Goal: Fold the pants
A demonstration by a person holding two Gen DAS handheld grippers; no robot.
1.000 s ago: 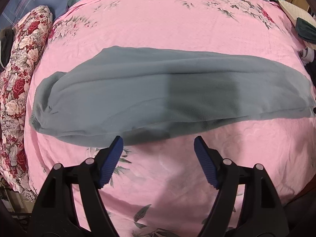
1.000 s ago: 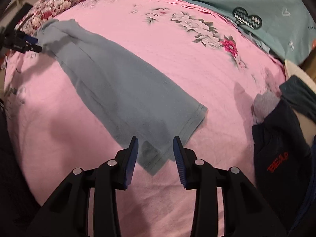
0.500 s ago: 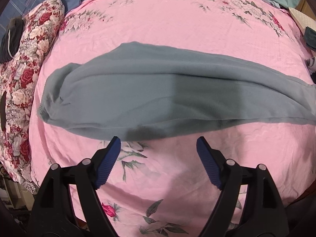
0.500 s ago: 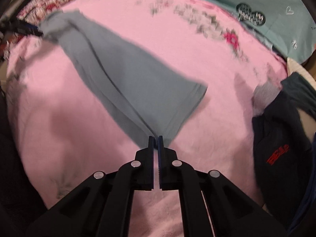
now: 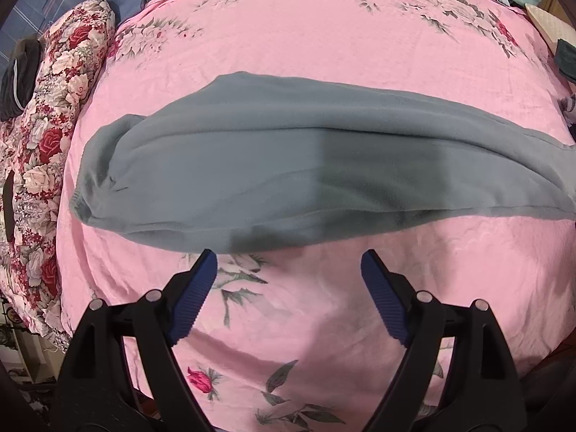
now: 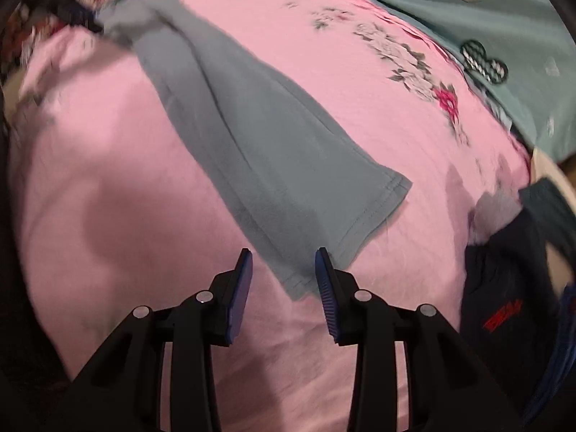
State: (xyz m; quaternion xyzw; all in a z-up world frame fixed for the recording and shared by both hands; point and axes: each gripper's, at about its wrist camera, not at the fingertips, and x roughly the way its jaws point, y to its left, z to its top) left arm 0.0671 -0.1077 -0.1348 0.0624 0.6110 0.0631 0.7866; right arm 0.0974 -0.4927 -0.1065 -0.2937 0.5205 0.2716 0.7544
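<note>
Two hand-held grippers are seen from their own cameras, both pointed steeply down at a bed covered by a pink floral sheet [image 5: 324, 36].

A pair of grey-blue pants [image 5: 288, 165] is laid flat on the sheet, folded lengthwise so that one leg is stacked on the other. In the left view the pants are stretched from side to side, with the bunched waistband [image 5: 86, 198] at the left and the legs carried off to the right edge.

The left hand-held gripper [image 5: 288, 253] is held just short of the near edge of the pants. Its blue-padded jaws are spread wide and have just been opening further. Nothing is caught between them; only sheet is seen in the gap.

In the right view, which is somewhat blurred, the leg hems [image 6: 363, 212] are found at the near end. The right hand-held gripper [image 6: 283, 252] is spread around the near corner of the hem; the cloth is between the jaws, but no pinch is seen.

A red-and-white floral quilt [image 5: 54, 108] is bunched along the left side of the bed. A dark garment with red lettering [image 6: 504, 288] is heaped at the right, and teal bedding [image 6: 468, 10] is seen beyond the sheet.
</note>
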